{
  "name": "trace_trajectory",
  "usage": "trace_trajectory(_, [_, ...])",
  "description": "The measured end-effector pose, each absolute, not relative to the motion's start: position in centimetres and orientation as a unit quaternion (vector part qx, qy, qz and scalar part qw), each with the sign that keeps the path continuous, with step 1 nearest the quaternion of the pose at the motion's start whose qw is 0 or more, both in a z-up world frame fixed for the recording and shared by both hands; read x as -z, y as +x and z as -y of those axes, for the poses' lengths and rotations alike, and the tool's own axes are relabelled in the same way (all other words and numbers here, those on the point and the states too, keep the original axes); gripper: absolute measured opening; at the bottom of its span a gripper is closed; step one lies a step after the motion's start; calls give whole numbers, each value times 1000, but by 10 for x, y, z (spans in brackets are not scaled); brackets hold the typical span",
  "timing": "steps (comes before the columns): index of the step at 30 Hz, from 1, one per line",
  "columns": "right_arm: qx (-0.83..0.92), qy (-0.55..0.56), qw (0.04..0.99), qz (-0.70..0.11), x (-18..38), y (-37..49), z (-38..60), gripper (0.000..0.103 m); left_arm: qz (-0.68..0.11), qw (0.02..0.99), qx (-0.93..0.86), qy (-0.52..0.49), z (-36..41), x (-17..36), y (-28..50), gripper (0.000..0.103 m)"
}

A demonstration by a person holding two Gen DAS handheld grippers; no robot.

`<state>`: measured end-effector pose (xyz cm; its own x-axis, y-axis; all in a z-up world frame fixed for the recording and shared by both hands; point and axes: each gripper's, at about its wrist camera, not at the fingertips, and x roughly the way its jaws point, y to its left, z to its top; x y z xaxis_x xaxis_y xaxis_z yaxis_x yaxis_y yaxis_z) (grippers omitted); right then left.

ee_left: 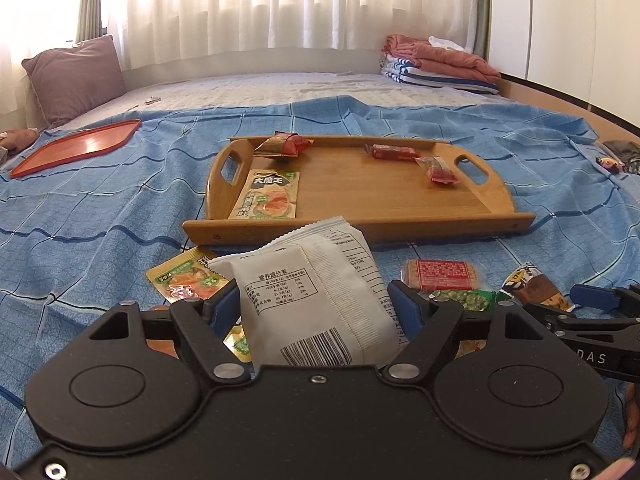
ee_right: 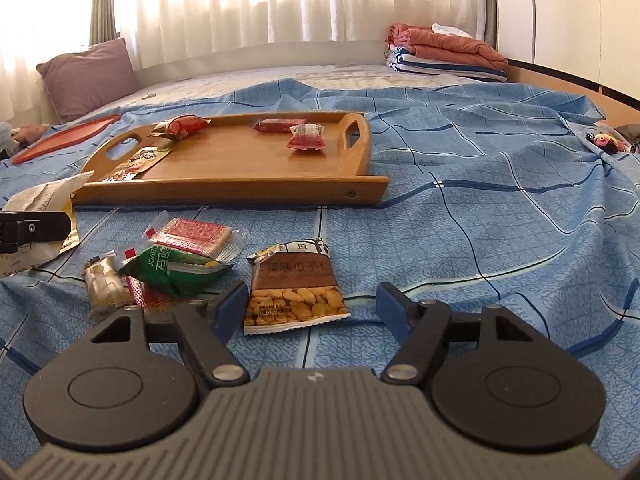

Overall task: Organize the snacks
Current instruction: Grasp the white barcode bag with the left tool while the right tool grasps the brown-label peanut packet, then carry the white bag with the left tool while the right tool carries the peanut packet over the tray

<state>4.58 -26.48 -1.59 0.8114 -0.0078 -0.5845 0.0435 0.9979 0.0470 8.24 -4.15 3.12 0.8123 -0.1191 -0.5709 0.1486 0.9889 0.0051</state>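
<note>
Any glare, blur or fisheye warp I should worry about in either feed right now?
Left wrist: the curtains blow out white, the white packet in the left tool stays sharp, edges bend. Right wrist: same backlit window, the wooden tray reads clearly, the seed packet is legible, corners darken.

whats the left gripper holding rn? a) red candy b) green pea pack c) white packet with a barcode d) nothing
c: the left gripper has its blue fingers closed on both sides of the white packet, barcode facing the camera, lifted above the blue sheet in front of the wooden tray.
</note>
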Motion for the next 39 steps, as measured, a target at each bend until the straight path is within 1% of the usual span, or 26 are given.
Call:
trace_trajectory(5, [10,17,951,-307,13,54,260,80,-295,952,73,25,43,-30,86,76])
trace_trajectory(7, [3,15,950,-313,13,59,259,70,-295,952,75,25,44,-29,89,76])
trace_trajectory(8, [-4,13,949,-316,13,61,258,55,-296,952,76,25,45,-30,91,76])
trace_trajectory(9, [-11,12,948,-318,12,62,258,52,-297,951,78,24,45,-30,92,76])
trace_trajectory(12, [-29,40,948,-315,5,63,260,51,-294,952,82,25,46,-34,96,76])
trace_trajectory(18, [-29,69,956,-284,-19,66,266,51,-271,958,91,28,43,-55,111,76])
trace_trajectory(22, [-29,87,957,-275,-36,83,275,51,-262,959,103,25,42,-70,132,76])
trace_trajectory(27, [-18,90,958,-270,-49,112,283,51,-272,953,133,6,42,-81,167,76])
trace_trajectory(31, [-9,93,955,-282,-49,142,288,51,-294,946,139,2,49,-75,199,76])
trace_trajectory(39, [-5,111,944,-312,-29,187,288,51,-351,925,146,0,54,-44,248,76])
